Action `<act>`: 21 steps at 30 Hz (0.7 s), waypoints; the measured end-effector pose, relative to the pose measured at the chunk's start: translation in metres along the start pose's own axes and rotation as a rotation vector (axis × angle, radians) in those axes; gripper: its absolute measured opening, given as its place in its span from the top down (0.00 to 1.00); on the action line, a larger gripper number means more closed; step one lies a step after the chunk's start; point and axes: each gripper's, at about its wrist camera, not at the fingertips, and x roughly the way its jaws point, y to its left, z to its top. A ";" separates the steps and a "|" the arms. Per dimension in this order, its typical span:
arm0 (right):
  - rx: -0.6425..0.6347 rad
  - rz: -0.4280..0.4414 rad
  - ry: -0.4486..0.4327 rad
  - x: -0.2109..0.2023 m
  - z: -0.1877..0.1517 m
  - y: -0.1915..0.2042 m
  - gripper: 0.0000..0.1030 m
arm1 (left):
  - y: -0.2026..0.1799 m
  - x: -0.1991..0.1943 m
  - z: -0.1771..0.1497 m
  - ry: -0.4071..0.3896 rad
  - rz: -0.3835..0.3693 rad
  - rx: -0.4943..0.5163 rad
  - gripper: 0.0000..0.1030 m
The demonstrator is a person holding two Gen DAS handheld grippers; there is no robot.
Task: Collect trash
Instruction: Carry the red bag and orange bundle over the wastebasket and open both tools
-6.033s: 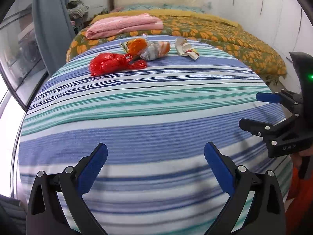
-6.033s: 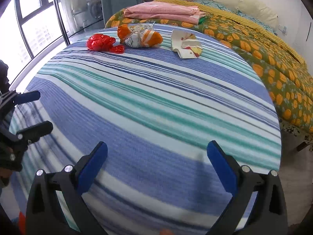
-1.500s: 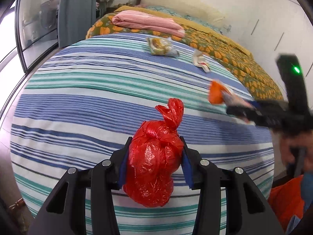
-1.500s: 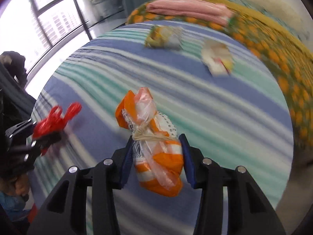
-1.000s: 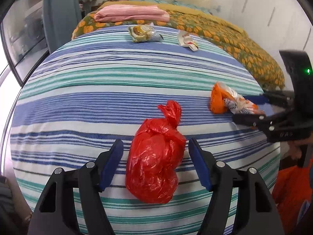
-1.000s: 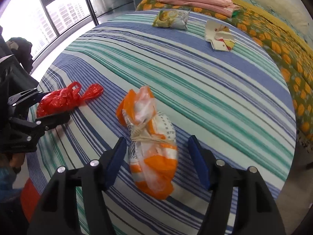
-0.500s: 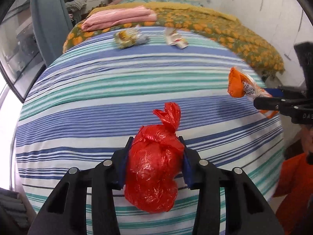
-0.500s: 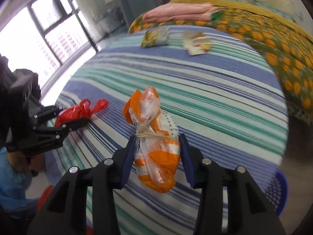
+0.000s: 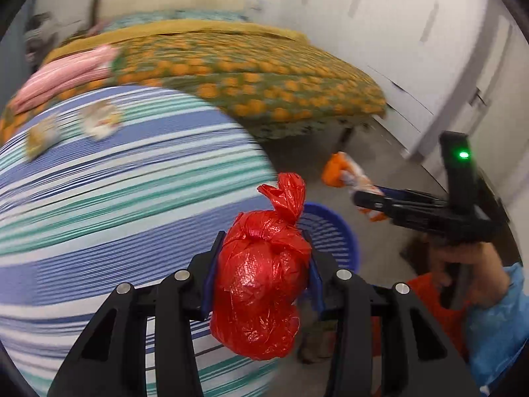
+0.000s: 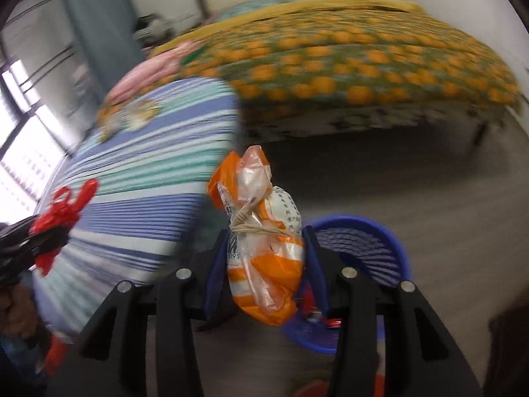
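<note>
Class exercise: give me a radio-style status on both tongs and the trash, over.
Left tongs shut on red bag. Right tongs shut on orange-white bag. Blue basket on floor below, path clear.

Orange-patterned bed, grey floor, window

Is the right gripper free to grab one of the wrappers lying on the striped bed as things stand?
Probably not yet. The right gripper is shut on an orange and white bag, so its jaws are full, and it points toward the blue basket, away from the wrappers on the striped bed.
</note>
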 end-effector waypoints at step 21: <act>0.384 -0.051 0.006 0.029 -0.040 -0.145 0.36 | -0.100 0.216 0.004 0.197 -0.027 0.033 0.38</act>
